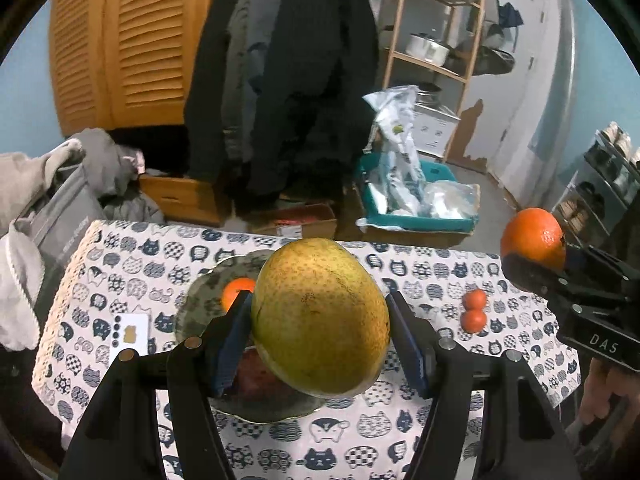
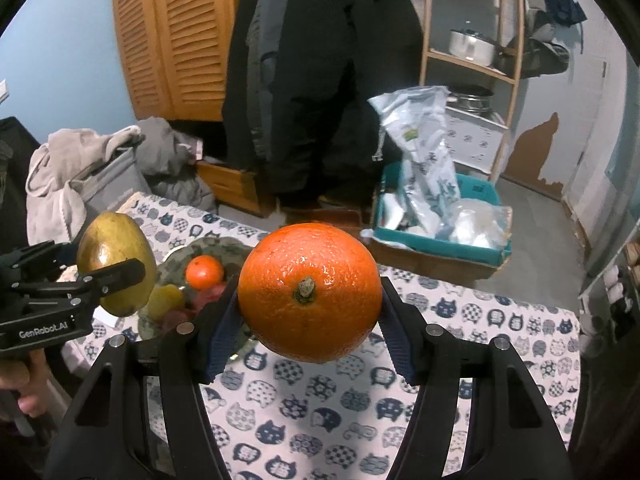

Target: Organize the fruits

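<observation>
We find the left gripper (image 1: pixel 320 320) clamped on a large yellow-green, speckled, egg-shaped fruit (image 1: pixel 320 316); its blue ribbed pads (image 1: pixel 232 340) press both sides. This fruit hangs in the air above a round, dark mottled plate (image 1: pixel 200 300) that stands on a table covered by a white cloth printed with navy cat heads (image 1: pixel 420 280).

We find the right gripper (image 2: pixel 310 300) likewise clamped on a round, glossy orange with a brown stem stub (image 2: pixel 310 292), the stem facing the camera. The orange is held clear of the cloth, to the right of the plate.

On the plate we note a small orange mandarin (image 2: pixel 204 272), a yellow fruit (image 2: pixel 166 300) and something reddish (image 2: pixel 208 296) that we cannot identify. Two small orange-red fruits (image 1: pixel 473 310) lie on the cloth, touching each other, well apart from the plate on its right. A white card (image 1: pixel 130 334) lies just left of the plate.

Beyond the table we record a teal box holding plastic bags (image 1: pixel 416 204), dark coats hanging (image 1: pixel 288 80), a slatted wooden door (image 1: pixel 132 40) and a wooden shelf unit with a metal pot (image 1: pixel 428 48).
</observation>
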